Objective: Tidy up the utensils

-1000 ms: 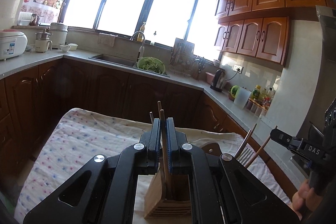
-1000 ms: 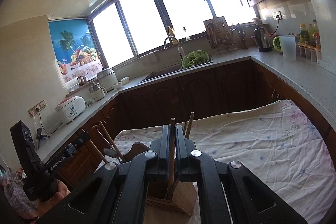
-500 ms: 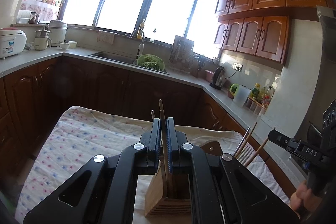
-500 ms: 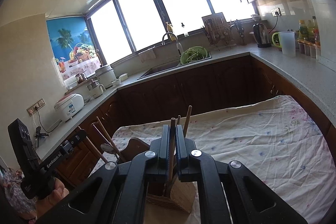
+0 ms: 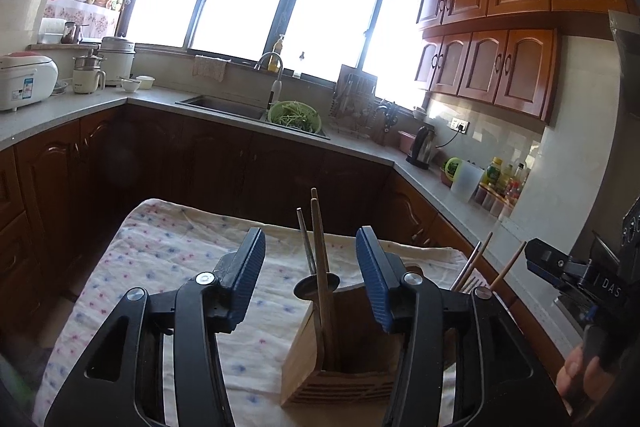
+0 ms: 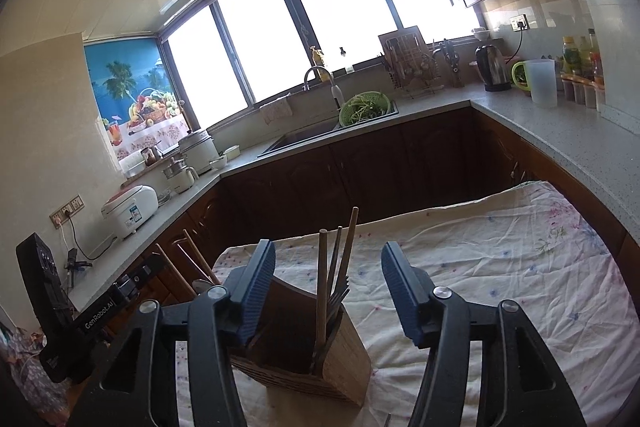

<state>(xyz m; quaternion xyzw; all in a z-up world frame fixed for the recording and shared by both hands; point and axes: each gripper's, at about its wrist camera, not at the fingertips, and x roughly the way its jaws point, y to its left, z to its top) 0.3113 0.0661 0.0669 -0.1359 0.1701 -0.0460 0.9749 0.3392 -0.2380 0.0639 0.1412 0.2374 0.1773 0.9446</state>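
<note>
A wooden utensil holder (image 5: 340,363) stands on the dotted white cloth (image 5: 176,259). In the left wrist view a wooden-handled utensil (image 5: 320,259) and a metal spoon (image 5: 316,287) stand upright in it. My left gripper (image 5: 310,275) straddles them with its jaws opening and neither pad touching a handle. In the right wrist view the same holder (image 6: 344,359) carries a wooden handle (image 6: 322,279) and forks (image 6: 340,293). My right gripper (image 6: 328,291) is around them, jaws opening, pads clear. Each gripper also shows at the edge of the other's view.
The cloth-covered table (image 6: 500,267) stretches away to the right of the holder. Dark cabinets and a grey counter (image 5: 360,147) ring the room, with a sink, a green colander (image 5: 294,115), a kettle (image 6: 494,69) and a rice cooker (image 5: 24,79). A hand (image 5: 580,379) is at the lower right.
Both grippers were shut on wooden handles over the holder and now stand apart from them. The handles stay upright in the holder. Neither hand has shifted.
</note>
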